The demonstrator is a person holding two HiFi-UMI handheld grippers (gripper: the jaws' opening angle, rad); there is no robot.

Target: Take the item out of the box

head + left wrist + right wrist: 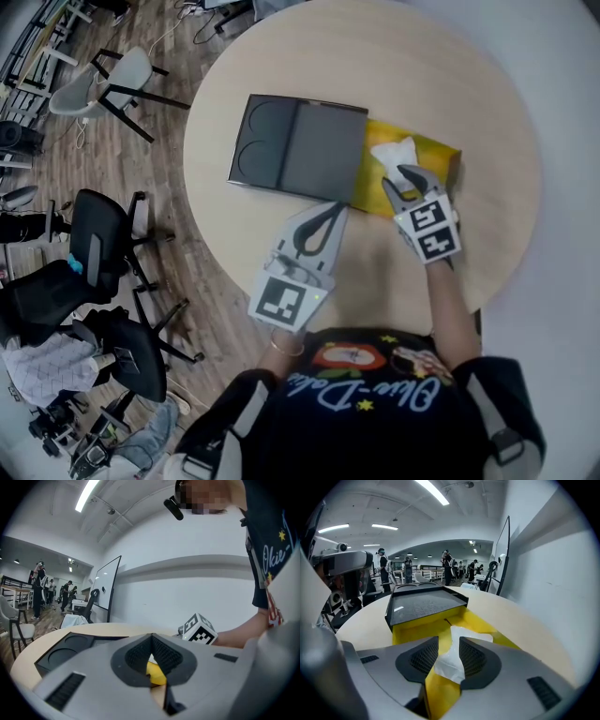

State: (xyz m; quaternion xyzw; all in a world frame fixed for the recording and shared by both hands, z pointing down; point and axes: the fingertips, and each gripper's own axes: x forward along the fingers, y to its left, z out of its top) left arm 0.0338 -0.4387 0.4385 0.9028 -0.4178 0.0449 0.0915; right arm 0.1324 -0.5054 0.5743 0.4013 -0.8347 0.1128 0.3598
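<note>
On a round table lies a box, its black lid point(295, 145) slid left off a yellow tray point(439, 150). A white crumpled packet point(392, 153) lies in the tray. My right gripper point(403, 180) reaches into the tray from the near side. In the right gripper view its jaws point(449, 641) stand open with the packet point(450, 665) between them, the yellow tray point(417, 625) and black lid point(424, 603) beyond. My left gripper point(330, 211) is shut with nothing in it, its tips at the box's near edge; its own view point(152, 637) shows yellow point(154, 673) behind them.
The table's edge point(220, 253) curves close on the left, with wooden floor below. Office chairs point(103, 234) and a grey chair point(112, 80) stand there. A whiteboard point(105, 590) and several people show far off in the room.
</note>
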